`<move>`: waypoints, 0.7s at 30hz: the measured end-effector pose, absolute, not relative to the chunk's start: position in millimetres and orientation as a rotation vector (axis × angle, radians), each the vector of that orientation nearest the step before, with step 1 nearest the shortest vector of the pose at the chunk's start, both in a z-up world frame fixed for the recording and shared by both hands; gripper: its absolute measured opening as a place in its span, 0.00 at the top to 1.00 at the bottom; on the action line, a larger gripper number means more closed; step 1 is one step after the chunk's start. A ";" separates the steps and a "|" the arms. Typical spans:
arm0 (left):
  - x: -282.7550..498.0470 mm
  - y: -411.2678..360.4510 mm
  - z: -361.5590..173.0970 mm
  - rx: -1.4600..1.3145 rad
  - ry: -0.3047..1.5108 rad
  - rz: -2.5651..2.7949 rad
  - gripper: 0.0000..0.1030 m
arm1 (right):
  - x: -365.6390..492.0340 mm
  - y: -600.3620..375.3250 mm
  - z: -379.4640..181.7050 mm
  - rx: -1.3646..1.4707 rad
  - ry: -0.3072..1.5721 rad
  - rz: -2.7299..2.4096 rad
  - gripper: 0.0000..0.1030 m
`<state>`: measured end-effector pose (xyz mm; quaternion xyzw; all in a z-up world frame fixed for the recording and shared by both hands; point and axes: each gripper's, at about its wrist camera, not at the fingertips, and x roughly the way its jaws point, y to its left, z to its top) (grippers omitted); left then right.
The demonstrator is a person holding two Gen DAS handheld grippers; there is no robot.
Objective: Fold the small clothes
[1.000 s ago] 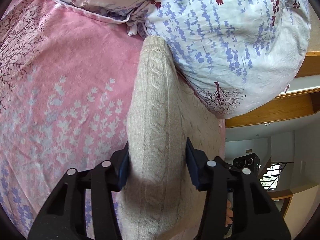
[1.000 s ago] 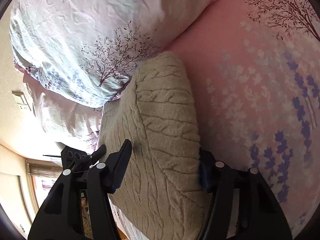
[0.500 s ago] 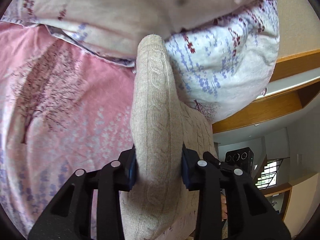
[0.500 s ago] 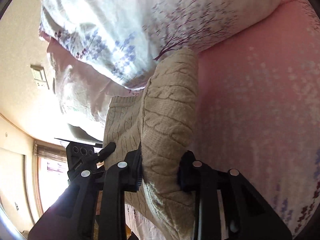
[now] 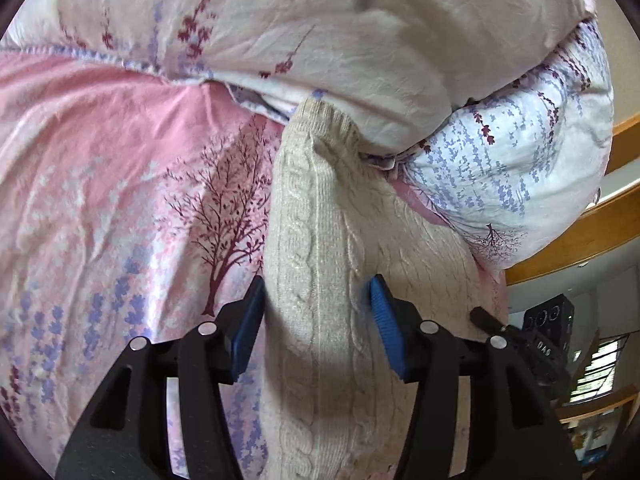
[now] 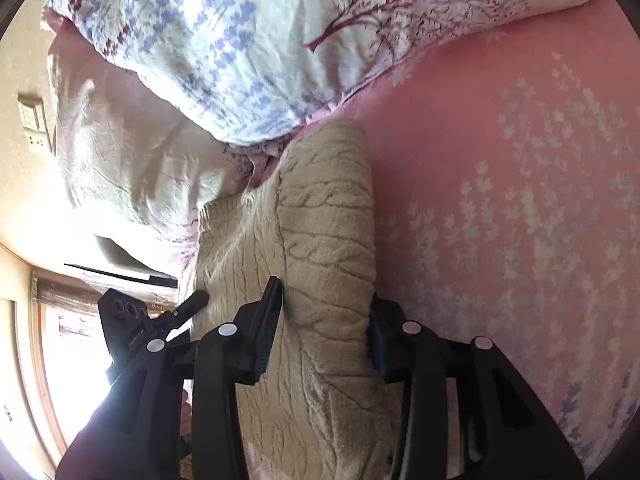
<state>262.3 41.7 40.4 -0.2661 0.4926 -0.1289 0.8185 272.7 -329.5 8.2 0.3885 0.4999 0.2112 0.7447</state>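
Observation:
A beige cable-knit sweater (image 5: 316,208) lies on the pink bed sheet (image 5: 100,200), its far end against the pillows. A raised fold of it runs between the jaws of my left gripper (image 5: 316,320). Those jaws are opening, and the blue pads (image 5: 384,328) stand at the fold's sides without squeezing it. In the right wrist view the other edge of the sweater (image 6: 324,208) sits between the jaws of my right gripper (image 6: 324,320), which are opening too. A dark gap shows beside its left pad. Each view catches the other gripper at its edge.
Two floral pillows (image 5: 360,40) (image 5: 520,160) are stacked at the head of the bed, and the sweater's far end touches them. A wooden headboard (image 5: 580,240) stands behind them. A wall switch (image 6: 32,120) and a bright window (image 6: 60,360) lie beyond the bed's side.
Both grippers carried the sweater fold toward the pillows. They pinched it narrow half a second ago and have since widened, so the fold has spread out between the pads.

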 end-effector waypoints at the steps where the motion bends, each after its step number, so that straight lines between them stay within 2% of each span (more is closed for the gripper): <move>1: 257.0 42.4 48.6 -0.548 1.011 -0.278 0.49 | 269.5 -334.2 6.9 0.863 1.080 0.452 0.53; 4: 246.6 28.0 76.2 -0.480 0.920 -0.320 0.49 | 273.5 -340.5 6.9 0.869 1.071 0.436 0.53; 6: 238.7 17.1 83.3 -0.441 0.910 -0.365 0.47 | 273.9 -334.2 10.5 0.816 1.057 0.439 0.66; 7: 237.1 11.4 83.8 -0.431 0.921 -0.387 0.47 | 272.6 -333.8 14.5 0.783 1.037 0.439 0.79; 8: 236.3 4.7 82.5 -0.421 0.932 -0.402 0.47 | 272.9 -331.9 18.1 0.758 1.010 0.433 0.87; 9: 236.3 -1.5 81.0 -0.410 0.945 -0.414 0.47 | 271.8 -332.3 22.9 0.740 0.978 0.426 0.90; 12: 239.7 -22.8 72.6 -0.372 0.975 -0.431 0.47 | 272.3 -333.4 29.6 0.694 0.944 0.377 0.91; 18: 247.6 -39.3 52.5 -0.334 1.015 -0.404 0.46 | 279.8 -320.9 5.8 0.537 1.046 0.220 0.91; 21: 250.9 -43.4 49.5 -0.300 1.013 -0.389 0.46 | 281.3 -316.6 14.0 0.487 1.053 0.215 0.90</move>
